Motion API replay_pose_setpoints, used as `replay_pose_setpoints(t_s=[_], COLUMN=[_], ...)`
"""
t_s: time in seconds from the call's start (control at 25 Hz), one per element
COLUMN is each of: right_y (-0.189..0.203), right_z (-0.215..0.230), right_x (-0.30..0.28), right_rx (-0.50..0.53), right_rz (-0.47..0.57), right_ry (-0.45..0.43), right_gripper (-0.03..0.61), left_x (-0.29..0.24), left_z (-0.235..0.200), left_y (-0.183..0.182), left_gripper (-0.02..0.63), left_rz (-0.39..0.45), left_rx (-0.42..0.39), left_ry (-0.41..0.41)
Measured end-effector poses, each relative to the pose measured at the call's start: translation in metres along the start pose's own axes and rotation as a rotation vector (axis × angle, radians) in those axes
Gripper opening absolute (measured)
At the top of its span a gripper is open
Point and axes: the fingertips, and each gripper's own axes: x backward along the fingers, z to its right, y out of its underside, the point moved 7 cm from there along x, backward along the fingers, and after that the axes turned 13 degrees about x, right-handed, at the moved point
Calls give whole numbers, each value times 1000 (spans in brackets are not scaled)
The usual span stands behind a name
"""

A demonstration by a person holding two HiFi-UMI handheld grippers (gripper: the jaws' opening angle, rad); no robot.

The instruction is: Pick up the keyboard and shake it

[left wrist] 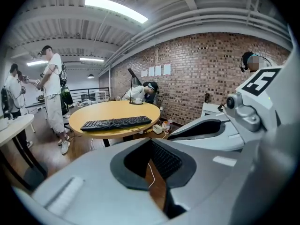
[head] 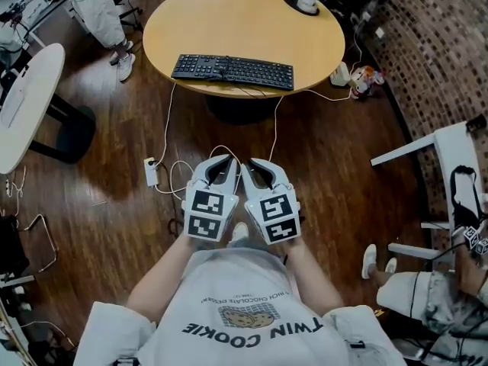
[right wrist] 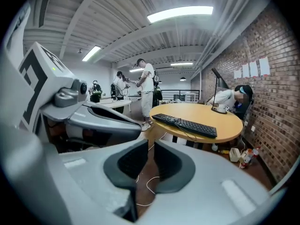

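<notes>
While both grippers hang side by side close to my chest, the keyboard (head: 232,71) lies well ahead of them, flat along the near edge of the round wooden table (head: 252,10) and not yet touched. The left gripper (head: 222,164) has its pads pressed together on nothing. The right gripper (head: 260,167) shows a narrow slit between its pads, with only floor visible through it — so neither one carries anything.

I judge the keyboard to be a light, stiff plastic slab, long enough to sag or twist if it is taken by one end alone. I would put one gripper on each short end, pinching the bare frame beyond the keys, since keycaps give under pressure and offer a poor, slick bite. Both sets of jaws need to open wider than the board is thick before they go in.

White leads (head: 169,124) drop off the table edge just beside it to the floor — I cannot tell whether one belongs to the keyboard. If it does, a hard shake could tug it taut, so I would keep the lift low and the shaking short.
</notes>
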Motion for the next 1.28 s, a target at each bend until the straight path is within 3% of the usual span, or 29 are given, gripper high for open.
replay_pose_setpoints(t_s=[0.4,0.76,1.08,1.28], right_y=[15,22,31,43], right_z=[65,132,191,216], right_x=[-35,-90,-161,-206], right_rx=[141,351,548,635], right_rz=[-85,-245,-437,-568], right_ry=[23,105,112,87], right_gripper=[40,67,81,109], left_x=[-54,-113,-171,-209], left_z=[-18,-98,-180,-226], left_y=[-22,-48,-67,-72], left_gripper=[17,81,138,152], left_rz=[-16,-87,-208,-271], left_rx=[-123,-237,-398,-576], left_ry=[-48,-74,-53,-46])
